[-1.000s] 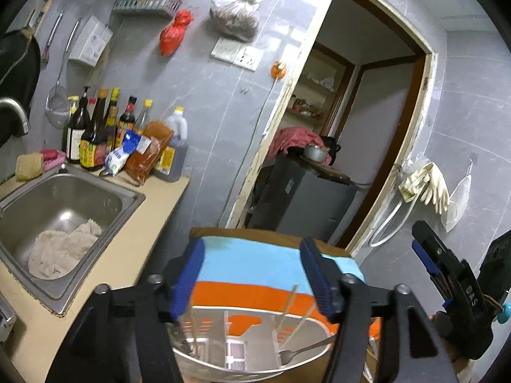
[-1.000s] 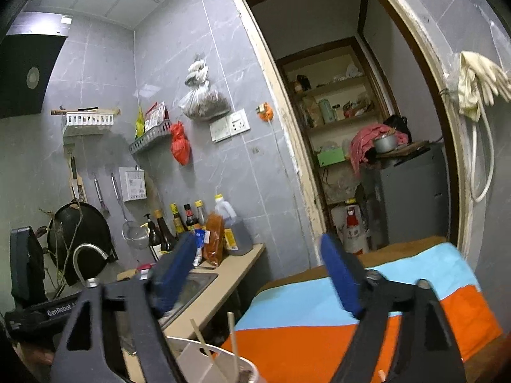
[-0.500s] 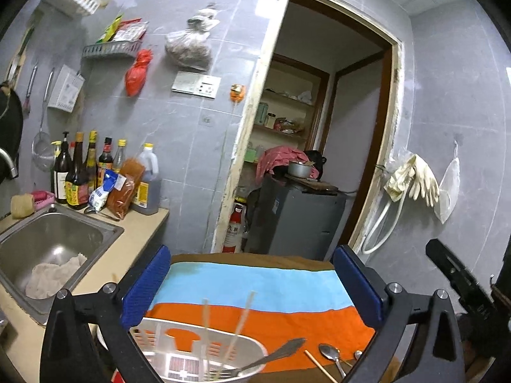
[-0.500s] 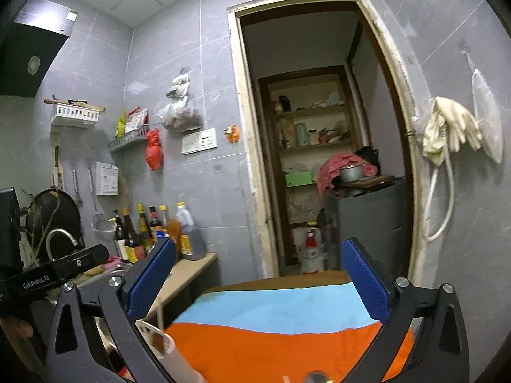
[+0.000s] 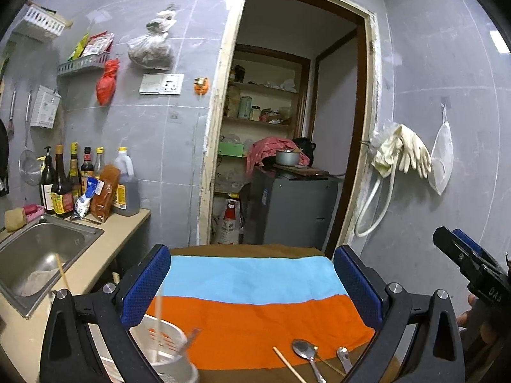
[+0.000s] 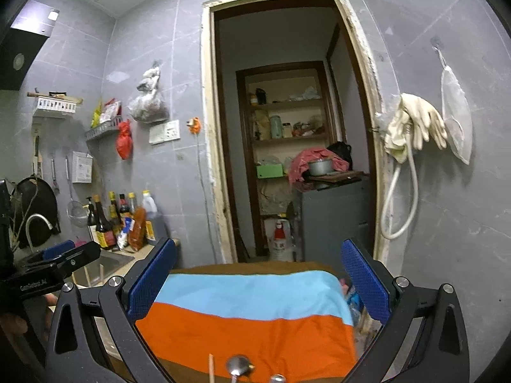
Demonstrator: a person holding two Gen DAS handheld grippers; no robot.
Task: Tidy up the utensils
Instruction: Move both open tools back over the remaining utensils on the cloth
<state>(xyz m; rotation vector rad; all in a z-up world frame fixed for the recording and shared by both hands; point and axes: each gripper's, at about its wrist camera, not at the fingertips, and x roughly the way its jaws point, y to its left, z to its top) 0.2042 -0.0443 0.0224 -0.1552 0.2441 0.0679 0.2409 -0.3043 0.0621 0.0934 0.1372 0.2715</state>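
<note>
A small table wears a striped cloth (image 5: 255, 312), blue at the back and orange in front. A white slotted utensil holder (image 5: 163, 348) stands at the cloth's near left corner with chopsticks and a metal handle in it. Two metal spoons (image 5: 303, 351) and a loose chopstick (image 5: 287, 364) lie on the cloth's near right. My left gripper (image 5: 252, 290) hovers above the cloth, open and empty. My right gripper (image 6: 255, 284) is also open and empty over the same cloth (image 6: 249, 319), with a spoon bowl (image 6: 238, 365) and a chopstick tip (image 6: 210, 367) at the bottom edge.
A steel sink (image 5: 38, 255) in a beige counter lies left, with sauce bottles (image 5: 73, 185) against the tiled wall. A doorway (image 5: 287, 143) behind the table opens onto a grey cabinet and shelves. Rubber gloves (image 5: 402, 153) hang on the right wall. The right gripper's tip (image 5: 463, 255) shows at the right edge.
Both grippers pulled back from the utensil holder and opened wide. The holder slid to the left in the left wrist view; the spoons and a loose chopstick came into sight.
</note>
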